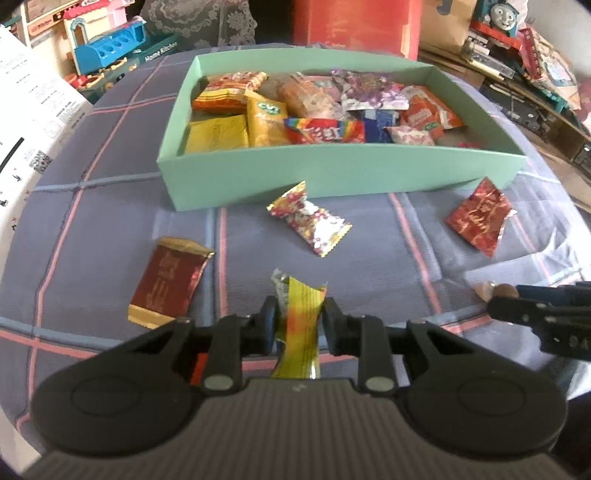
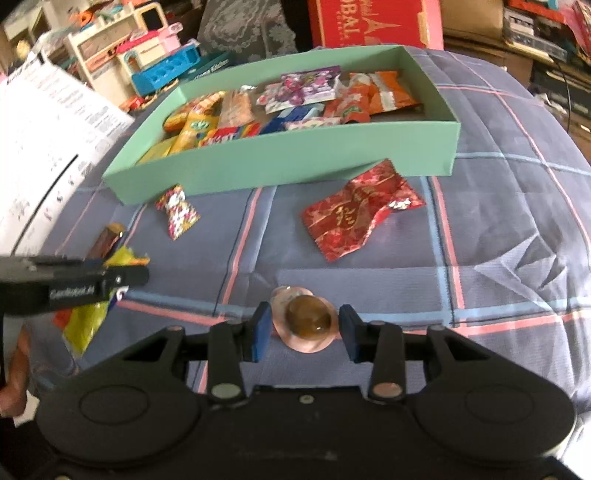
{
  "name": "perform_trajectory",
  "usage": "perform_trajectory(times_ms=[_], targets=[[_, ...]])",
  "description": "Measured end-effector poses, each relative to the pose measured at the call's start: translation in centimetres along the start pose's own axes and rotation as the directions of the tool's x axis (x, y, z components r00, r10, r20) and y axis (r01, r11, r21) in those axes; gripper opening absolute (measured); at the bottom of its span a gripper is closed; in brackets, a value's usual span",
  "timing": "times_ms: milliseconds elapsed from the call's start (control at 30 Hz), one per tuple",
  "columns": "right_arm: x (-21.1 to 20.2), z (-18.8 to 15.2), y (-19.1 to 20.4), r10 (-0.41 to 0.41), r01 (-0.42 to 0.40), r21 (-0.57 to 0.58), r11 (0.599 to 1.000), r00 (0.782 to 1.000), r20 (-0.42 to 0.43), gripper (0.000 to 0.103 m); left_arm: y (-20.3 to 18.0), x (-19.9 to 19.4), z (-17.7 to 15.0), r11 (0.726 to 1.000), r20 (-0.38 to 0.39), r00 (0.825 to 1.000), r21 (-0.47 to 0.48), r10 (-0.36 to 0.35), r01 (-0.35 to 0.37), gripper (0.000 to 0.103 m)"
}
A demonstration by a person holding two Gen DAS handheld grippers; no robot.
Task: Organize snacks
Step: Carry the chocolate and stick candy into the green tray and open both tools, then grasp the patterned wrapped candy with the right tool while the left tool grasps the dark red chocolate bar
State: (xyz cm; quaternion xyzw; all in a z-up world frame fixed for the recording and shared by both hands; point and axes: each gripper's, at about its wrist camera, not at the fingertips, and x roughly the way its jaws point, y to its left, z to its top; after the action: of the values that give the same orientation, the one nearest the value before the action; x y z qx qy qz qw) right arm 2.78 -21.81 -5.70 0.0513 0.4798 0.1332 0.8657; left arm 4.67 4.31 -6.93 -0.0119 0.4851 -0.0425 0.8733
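Observation:
A green box (image 1: pixel 332 168) (image 2: pixel 295 155) holds several snack packets. My left gripper (image 1: pixel 300 317) is shut on a yellow snack packet (image 1: pixel 301 321), also seen in the right wrist view (image 2: pixel 88 317). My right gripper (image 2: pixel 304 326) is open around a round brown jelly cup (image 2: pixel 304 321) that lies on the cloth; its fingers do not touch it. Loose on the cloth lie a dark red and gold packet (image 1: pixel 166 282), a red-white candy packet (image 1: pixel 310 221) (image 2: pixel 177 212) and a crumpled red packet (image 1: pixel 478 216) (image 2: pixel 360 210).
The blue plaid cloth (image 1: pixel 369 266) covers the table. A white printed sheet (image 1: pixel 29 122) stands at the left. Toys (image 1: pixel 107 48), a red box (image 1: pixel 354 26) and cluttered shelves (image 1: pixel 524 74) lie beyond the table's far edge.

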Motion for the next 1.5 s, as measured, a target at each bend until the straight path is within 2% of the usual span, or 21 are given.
perform_trajectory(times_ms=[233,500,633,800,1067,1100,1133,1167,1200,1233,1267,1300,1500], targets=[[-1.1,1.9,-1.3,0.051,-0.053,0.062,0.997,0.998,0.042,0.039,-1.1,-2.1,2.5,0.998,0.055,0.997,0.020,-0.062,0.061,0.025],[-2.9,7.8,-3.5,0.075,-0.099,0.146,0.984,0.984,0.163,0.039,-3.1,-2.6,9.8,0.994,0.160,0.983,0.067,-0.095,0.085,0.025],[-3.0,11.0,-5.0,0.055,-0.093,0.176,0.980,0.976,0.210,0.039,-4.6,-1.5,14.0,0.991,0.197,0.974,0.095,-0.115,0.098,0.025],[-1.4,13.6,-7.0,0.032,-0.085,0.242,0.967,0.976,0.216,0.039,-5.9,0.8,17.8,0.989,0.212,0.971,0.119,-0.114,0.090,0.025],[1.4,15.6,-9.2,0.009,-0.065,0.284,0.957,0.981,0.196,0.039,-6.6,4.6,19.9,0.991,0.185,0.976,0.094,-0.114,0.098,0.025],[1.7,15.7,-9.2,0.006,-0.062,0.286,0.956,0.981,0.193,0.040,-6.7,5.0,19.9,0.992,0.183,0.977,0.089,-0.107,0.092,0.029],[2.0,15.7,-9.0,0.005,-0.061,0.288,0.956,0.981,0.191,0.042,-6.8,5.3,19.9,0.993,0.181,0.979,0.086,-0.095,0.081,0.050],[2.1,15.6,-8.9,0.002,-0.059,0.297,0.953,0.982,0.190,0.047,-6.9,5.6,19.9,0.995,0.178,0.981,0.080,-0.075,0.062,0.066],[2.2,15.6,-9.0,0.000,-0.059,0.304,0.951,0.982,0.191,0.063,-6.9,5.7,19.6,0.996,0.183,0.982,0.076,-0.058,0.044,0.090],[2.2,15.6,-9.1,-0.001,-0.061,0.312,0.948,0.981,0.193,0.075,-6.9,5.6,19.3,0.997,0.195,0.980,0.075,-0.035,0.020,0.102],[2.0,15.4,-9.0,-0.003,-0.063,0.318,0.946,0.980,0.201,0.097,-7.0,5.6,19.1,0.997,0.204,0.979,0.079,-0.020,0.004,0.103],[1.8,15.2,-8.9,-0.005,-0.067,0.320,0.945,0.976,0.217,0.103,-7.0,5.5,18.9,0.996,0.202,0.979,0.085,-0.015,-0.002,0.103],[1.6,14.9,-8.6,-0.013,-0.063,0.325,0.943,0.974,0.224,0.103,-6.5,5.6,17.7,0.997,0.151,0.988,0.081,-0.017,0.005,0.103]])
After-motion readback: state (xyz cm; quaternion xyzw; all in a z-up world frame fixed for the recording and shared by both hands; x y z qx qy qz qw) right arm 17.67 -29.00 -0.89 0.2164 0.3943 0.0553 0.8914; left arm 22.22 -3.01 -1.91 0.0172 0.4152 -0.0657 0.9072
